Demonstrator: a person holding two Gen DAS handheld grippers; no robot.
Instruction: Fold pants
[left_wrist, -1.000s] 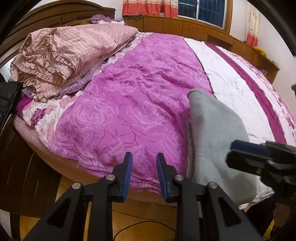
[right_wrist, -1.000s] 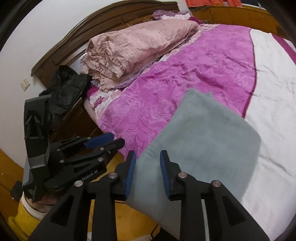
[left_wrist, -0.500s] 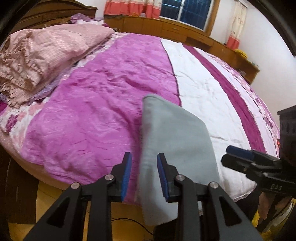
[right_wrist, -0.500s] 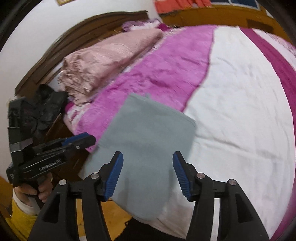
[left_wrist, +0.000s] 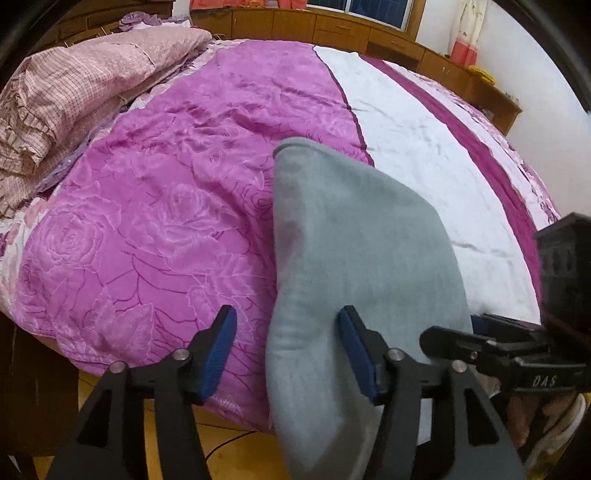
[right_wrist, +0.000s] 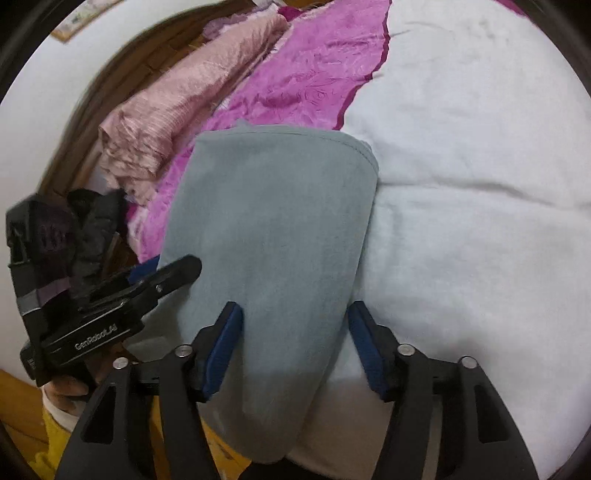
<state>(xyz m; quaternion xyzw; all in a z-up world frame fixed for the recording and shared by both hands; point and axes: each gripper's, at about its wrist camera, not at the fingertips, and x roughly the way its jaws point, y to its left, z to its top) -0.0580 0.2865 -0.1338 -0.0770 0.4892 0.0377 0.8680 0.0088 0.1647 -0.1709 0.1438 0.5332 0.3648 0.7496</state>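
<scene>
The grey-blue pants (left_wrist: 351, 258) lie folded into a long strip on the bed, their near end hanging over the bed's front edge; they fill the middle of the right wrist view (right_wrist: 273, 240). My left gripper (left_wrist: 288, 350) is open, with the pants' left edge between its blue pads. My right gripper (right_wrist: 295, 343) is open, straddling the pants' right part near the front edge. Each gripper shows in the other's view: the right one (left_wrist: 498, 350) and the left one (right_wrist: 122, 291), both beside the pants' near end.
The bed has a magenta quilted cover (left_wrist: 166, 192) with a white stripe (right_wrist: 461, 184). A pink checked folded quilt (left_wrist: 66, 92) lies at the head. A black garment (right_wrist: 92, 221) hangs on the wooden headboard. Wooden cabinets (left_wrist: 369, 33) line the far wall.
Both grippers moved closer over the pants' near end. The left gripper opened from nearly shut; the right gripper had opened half a second ago and stays open.
</scene>
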